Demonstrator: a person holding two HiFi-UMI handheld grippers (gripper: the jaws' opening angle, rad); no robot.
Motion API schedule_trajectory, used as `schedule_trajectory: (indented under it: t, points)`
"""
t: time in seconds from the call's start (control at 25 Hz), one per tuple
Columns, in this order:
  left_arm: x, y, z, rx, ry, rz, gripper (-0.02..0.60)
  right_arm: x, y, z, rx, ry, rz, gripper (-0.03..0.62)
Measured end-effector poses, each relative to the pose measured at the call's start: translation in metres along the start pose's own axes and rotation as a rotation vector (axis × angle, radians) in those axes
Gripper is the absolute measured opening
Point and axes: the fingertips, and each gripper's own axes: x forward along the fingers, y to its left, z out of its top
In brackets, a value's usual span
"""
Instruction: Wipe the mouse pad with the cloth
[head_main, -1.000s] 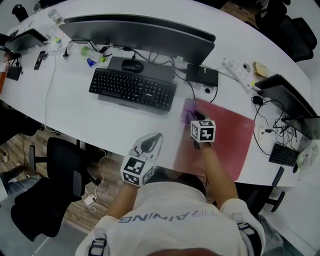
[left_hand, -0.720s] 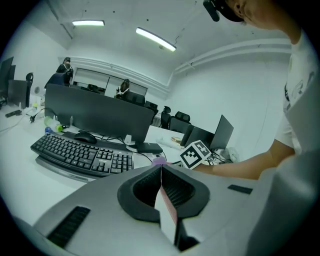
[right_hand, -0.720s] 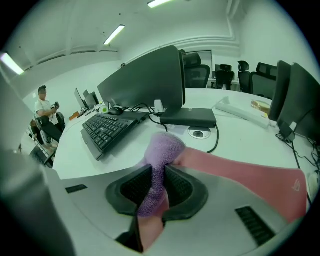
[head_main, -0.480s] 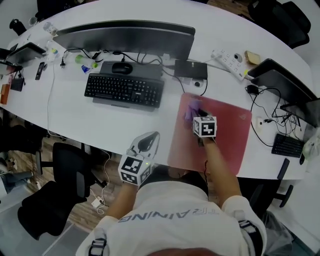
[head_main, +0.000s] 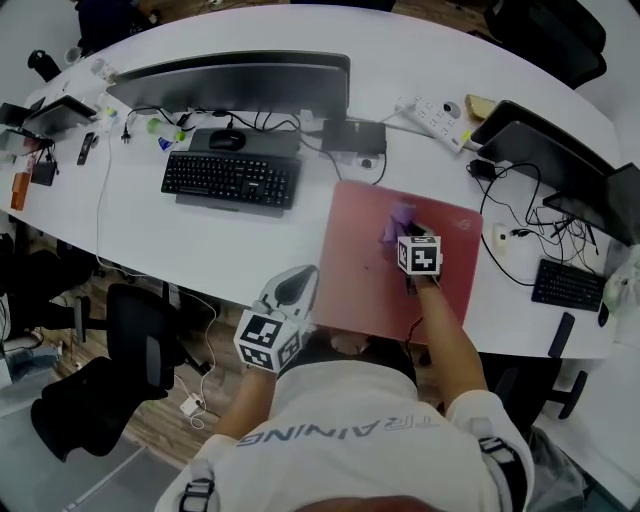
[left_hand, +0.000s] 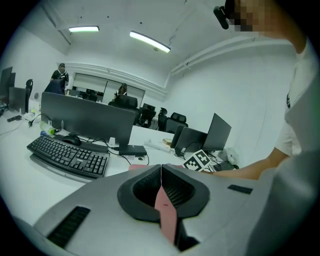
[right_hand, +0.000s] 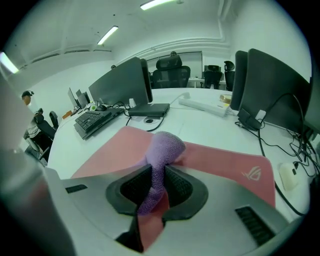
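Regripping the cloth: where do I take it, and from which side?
Take the cloth by its narrow bunched tail, from the near side, as the right gripper does: the fat end rests ahead on the mouse pad.

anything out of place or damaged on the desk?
Nothing spilled or damaged. Only oddity: the mouse sits behind the keyboard, well away from the mouse pad. The right gripper is shut on the purple cloth on the pad; left gripper is shut, empty.

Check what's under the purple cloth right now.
The pink mouse pad lies under the cloth, which the right gripper pinches. The patch of pad directly beneath the cloth is covered, so its condition can't be seen.
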Motion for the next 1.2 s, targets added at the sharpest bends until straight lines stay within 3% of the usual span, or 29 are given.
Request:
schedule_trajectory:
  t: [0.32, 0.8, 0.96, 1.2]
  points:
    - [0.009, -0.053, -0.003, 0.011, -0.010, 0.045, 0.032, -0.033, -0.083, -0.026, 0.043, -0.012, -0.041, 0.092]
    - [0.030, -0.128, 0.003, 0.054, -0.049, 0.044, 0.032, -0.101, -0.207, -0.070, 0.107, -0.018, -0.169, 0.092]
    - [0.029, -0.140, 0.002, 0.064, -0.042, 0.044, 0.032, -0.115, -0.209, -0.071, 0.102, -0.041, -0.154, 0.092]
    - [0.028, -0.148, 0.008, 0.090, -0.043, 0.007, 0.032, -0.158, -0.169, -0.045, 0.127, -0.183, -0.074, 0.091]
